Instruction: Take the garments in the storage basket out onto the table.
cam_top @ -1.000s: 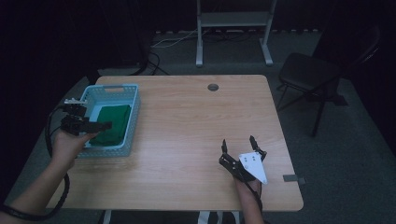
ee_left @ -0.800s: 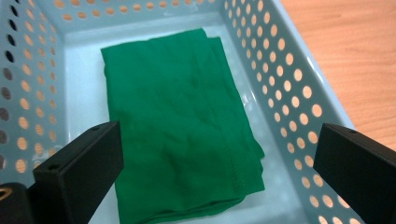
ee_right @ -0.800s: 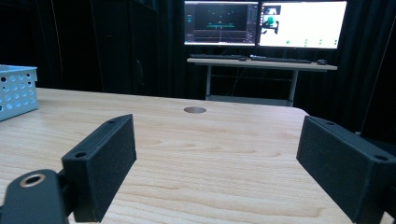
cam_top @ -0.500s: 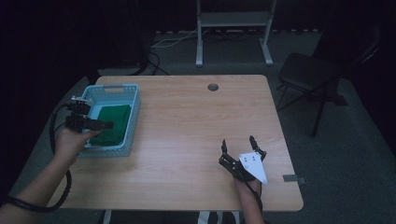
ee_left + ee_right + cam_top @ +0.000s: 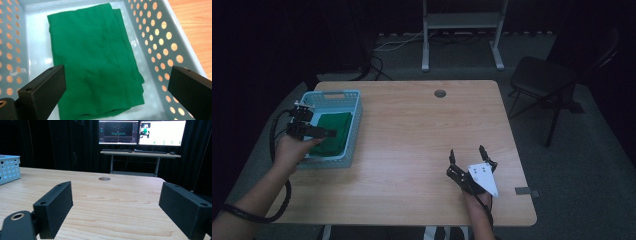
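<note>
Both tongs are open, the left tongs [image 5: 115,92] right above the green cloth [image 5: 93,60], and could snag the basket [image 5: 160,42] wall.

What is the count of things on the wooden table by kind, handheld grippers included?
Light blue perforated plastic basket: 1
Folded green cloth lying inside the basket: 1
Black two-jaw grippers, left gripper over the basket and right gripper low over the table, both open: 2
Total: 4
</note>
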`<state>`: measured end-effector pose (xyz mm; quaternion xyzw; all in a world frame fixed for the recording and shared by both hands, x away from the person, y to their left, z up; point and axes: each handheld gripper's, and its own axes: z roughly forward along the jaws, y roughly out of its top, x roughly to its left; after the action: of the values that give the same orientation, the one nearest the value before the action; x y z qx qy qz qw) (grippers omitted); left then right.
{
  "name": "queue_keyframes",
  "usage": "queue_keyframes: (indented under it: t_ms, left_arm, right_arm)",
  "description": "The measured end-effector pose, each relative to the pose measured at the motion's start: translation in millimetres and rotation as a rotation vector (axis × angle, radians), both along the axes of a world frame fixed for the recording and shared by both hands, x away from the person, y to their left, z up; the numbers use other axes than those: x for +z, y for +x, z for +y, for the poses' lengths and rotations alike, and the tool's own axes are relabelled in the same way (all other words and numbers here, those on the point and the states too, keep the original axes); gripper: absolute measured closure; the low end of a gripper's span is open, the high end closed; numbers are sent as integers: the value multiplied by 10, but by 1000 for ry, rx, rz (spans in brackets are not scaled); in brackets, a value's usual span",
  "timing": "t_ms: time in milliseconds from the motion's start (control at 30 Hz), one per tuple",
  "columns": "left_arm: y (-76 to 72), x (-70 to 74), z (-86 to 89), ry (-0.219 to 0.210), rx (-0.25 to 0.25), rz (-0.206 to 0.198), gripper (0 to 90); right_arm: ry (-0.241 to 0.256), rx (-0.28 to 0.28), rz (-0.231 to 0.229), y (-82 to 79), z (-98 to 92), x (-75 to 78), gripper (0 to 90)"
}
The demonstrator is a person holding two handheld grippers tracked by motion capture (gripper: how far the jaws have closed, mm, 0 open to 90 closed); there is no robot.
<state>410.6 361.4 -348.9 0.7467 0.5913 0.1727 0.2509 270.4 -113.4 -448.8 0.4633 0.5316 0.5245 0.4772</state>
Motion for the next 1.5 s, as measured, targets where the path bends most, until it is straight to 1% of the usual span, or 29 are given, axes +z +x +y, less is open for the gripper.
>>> queue_keyframes:
  t_ms: [33,67,100,133,167,200,233,300,367,467,500,567,633,700,733,800,833,867,933,967,1033,1100,1133,1200,1333,1367,1400,1467,1500]
  left_arm:
    - [11,0,-12,9,1,-1,13]
    - [11,0,-12,9,1,-1,13]
    - [22,1,-23,24,1,-6,13]
    - [46,-5,-31,28,-1,-4,13]
    - [76,-26,-35,25,4,8,13]
    - [96,-36,-34,33,2,18,13]
    - [152,-76,-32,39,22,28,13]
    - [174,-89,-25,33,26,35,13]
    - [231,-125,-6,11,47,50,13]
    - [253,-139,10,26,60,51,14]
    - [255,-141,13,21,64,52,14]
    - [265,-142,30,36,63,60,14]
    - [273,-145,27,33,67,67,14]
    - [280,-143,19,43,64,69,14]
    - [285,-137,24,59,47,82,14]
    - [297,-142,9,55,53,85,14]
    - [303,-139,14,69,46,90,14]
    - [311,-149,5,58,52,92,14]
    - [326,-164,9,72,47,106,14]
    - [331,-173,11,72,40,121,15]
    - [338,-196,1,73,42,121,15]
    - [347,-221,1,73,39,132,15]
    - [354,-244,-11,58,46,135,16]
    - [364,-258,1,68,42,149,15]
    - [388,-280,11,65,39,172,16]
    - [391,-280,14,68,41,170,16]
    - [396,-280,21,67,40,175,16]
    - [407,-288,35,79,46,182,16]
    - [417,-298,49,72,52,190,16]
  right_arm:
    - [-1,0,-1,0,1,0,111]
    - [-2,1,-2,-1,1,0,110]
    - [-1,1,-2,-1,1,0,110]
    - [-1,1,-2,-1,1,0,110]
    - [-1,2,-2,-1,1,0,110]
    - [-2,2,-2,-2,1,0,110]
    - [-4,3,-4,-2,1,0,110]
    - [-5,4,-4,-2,2,0,111]
    - [-1,4,-2,-2,1,0,111]
    - [3,6,0,1,-3,0,110]
    - [4,6,1,1,-4,0,111]
    - [3,7,0,0,-3,0,110]
    - [0,7,-1,-1,-2,0,110]
    - [-3,7,-2,-1,-1,0,111]
    - [-3,7,-2,-1,-1,0,110]
    - [0,7,0,-1,-1,0,110]
    - [1,7,0,0,-2,0,110]
    - [2,8,0,0,-2,0,111]
    - [1,7,0,-1,-2,0,110]
    - [0,6,0,-1,-2,0,111]
    - [-1,6,-2,-1,-1,0,110]
    - [-1,6,0,-1,-1,0,111]
    - [0,7,0,-1,-2,0,111]
    - [1,7,-1,0,-2,0,111]
    - [1,8,-1,-1,-2,0,110]
    - [1,8,-1,0,-2,0,110]
    - [1,8,-1,0,-2,0,111]
    - [2,9,0,0,-3,0,110]
    - [2,9,0,0,-3,0,111]
